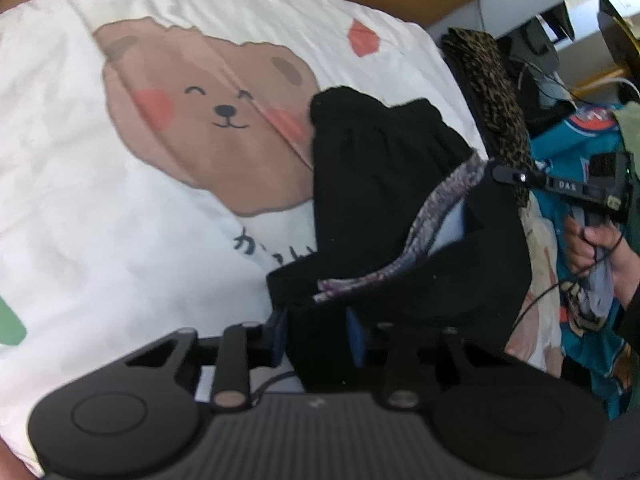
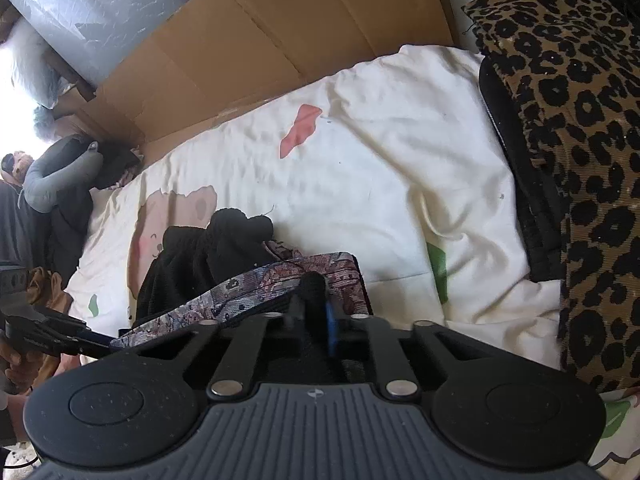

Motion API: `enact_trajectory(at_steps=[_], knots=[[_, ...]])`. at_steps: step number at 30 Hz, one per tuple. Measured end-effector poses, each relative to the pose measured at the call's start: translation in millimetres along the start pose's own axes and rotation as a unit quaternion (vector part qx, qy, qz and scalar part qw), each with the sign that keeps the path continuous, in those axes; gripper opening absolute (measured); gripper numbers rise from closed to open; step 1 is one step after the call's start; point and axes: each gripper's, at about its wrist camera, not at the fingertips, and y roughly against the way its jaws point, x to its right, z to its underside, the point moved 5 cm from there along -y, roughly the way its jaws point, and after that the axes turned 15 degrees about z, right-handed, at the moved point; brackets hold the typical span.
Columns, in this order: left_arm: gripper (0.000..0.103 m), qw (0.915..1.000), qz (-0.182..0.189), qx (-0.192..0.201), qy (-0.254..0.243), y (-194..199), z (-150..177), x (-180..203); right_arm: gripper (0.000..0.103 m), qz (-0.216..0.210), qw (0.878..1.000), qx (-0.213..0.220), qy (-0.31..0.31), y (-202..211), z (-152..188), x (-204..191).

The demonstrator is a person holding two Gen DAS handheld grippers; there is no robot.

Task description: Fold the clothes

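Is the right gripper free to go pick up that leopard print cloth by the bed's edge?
Probably not yet. The right gripper is shut on the black garment, held up together with the left gripper. The leopard print cloth lies uncovered nearby, so releasing first would leave the way open.

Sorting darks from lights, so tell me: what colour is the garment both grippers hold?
Black garment, with a purple-grey patterned band; clearest in the left wrist view.

The black garment [image 1: 384, 184] I hold covers my left gripper [image 1: 316, 344] fingertips and the bear print's [image 1: 208, 120] right cheek on the bed cover [image 1: 100, 240], and my right gripper [image 2: 320, 312] tips vanish in its folds
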Motion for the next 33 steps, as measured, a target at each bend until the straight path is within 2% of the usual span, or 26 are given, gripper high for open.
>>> enact_trajectory(at_steps=[1,2,10,18,26,33], knots=[[0.010,1.0000,-0.001,-0.002,-0.006,-0.6,0.3,1.2,0.004,0.001,1.000,0.004,0.001,2.1,-0.3,0.5],[0.004,0.9999,-0.001,-0.003,-0.010,-0.7,0.2,2.0,0.004,0.001,1.000,0.008,0.000,4.2,-0.8,1.3],[0.003,0.9993,-0.016,0.030,-0.012,9.6,-7.1,0.5,0.003,0.018,0.999,0.024,-0.008,8.6,-7.5,8.2],[0.003,0.9984,-0.037,0.038,-0.016,5.4,-13.8,-4.9,0.003,0.033,0.999,0.023,-0.002,-5.9,-11.2,7.5],[0.003,0.9978,-0.052,0.030,-0.028,4.4,-11.3,-5.4,0.003,0.028,0.999,0.033,-0.005,-14.3,-15.7,3.0],[0.003,0.9979,-0.054,0.031,-0.017,6.4,-9.8,-10.9,0.003,0.015,0.999,0.041,-0.011,-17.0,-22.9,0.0]])
